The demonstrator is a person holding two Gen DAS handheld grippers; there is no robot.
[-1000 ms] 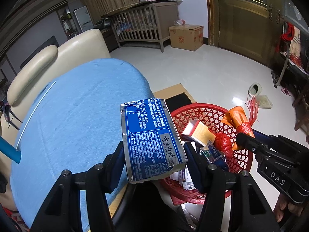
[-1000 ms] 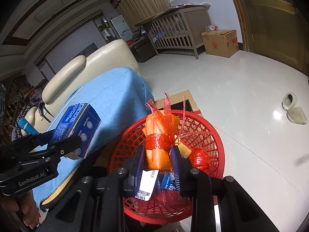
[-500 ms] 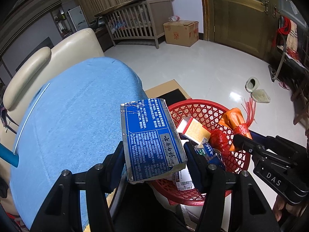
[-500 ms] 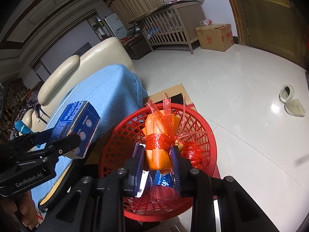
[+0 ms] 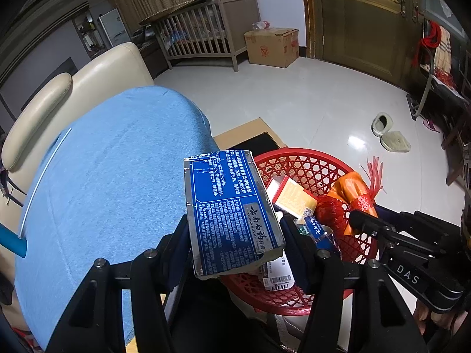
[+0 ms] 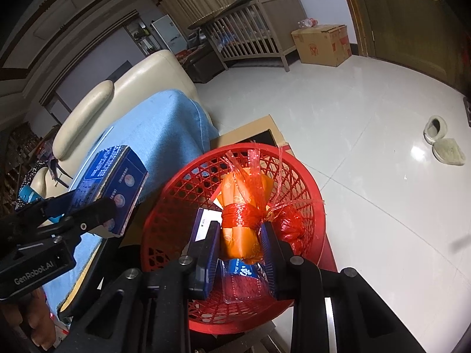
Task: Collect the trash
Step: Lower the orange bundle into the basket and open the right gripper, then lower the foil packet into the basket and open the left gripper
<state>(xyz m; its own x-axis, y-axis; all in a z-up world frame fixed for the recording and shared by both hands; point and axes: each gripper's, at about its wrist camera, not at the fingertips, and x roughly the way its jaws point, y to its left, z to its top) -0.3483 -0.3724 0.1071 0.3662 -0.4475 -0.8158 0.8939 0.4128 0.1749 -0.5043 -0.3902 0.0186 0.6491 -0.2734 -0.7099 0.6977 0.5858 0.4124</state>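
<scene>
My left gripper [image 5: 235, 235] is shut on a blue printed box [image 5: 229, 209], held over the edge of the blue cloth beside the red mesh basket [image 5: 297, 161]. In the right wrist view that same blue box [image 6: 117, 182] sits at the left in the left gripper [image 6: 88, 214]. My right gripper [image 6: 240, 235] is shut on an orange packet tied with red string [image 6: 241, 214], held above the red mesh basket [image 6: 309, 182]. The basket holds several small boxes and wrappers [image 5: 291, 197]. The orange packet [image 5: 353, 188] and right gripper [image 5: 359, 217] also show in the left wrist view.
A blue cloth [image 5: 112, 176] covers a surface in front of a cream sofa [image 5: 88, 79]. Flat cardboard [image 5: 250, 132] lies under the basket on a glossy white floor. A cardboard box [image 5: 270, 47], a wooden cot [image 5: 206, 29] and slippers [image 5: 388, 132] stand farther off.
Both grippers have kept their grip. The views shifted slightly, and the basket sits a bit lower under the orange packet in the right wrist view.
</scene>
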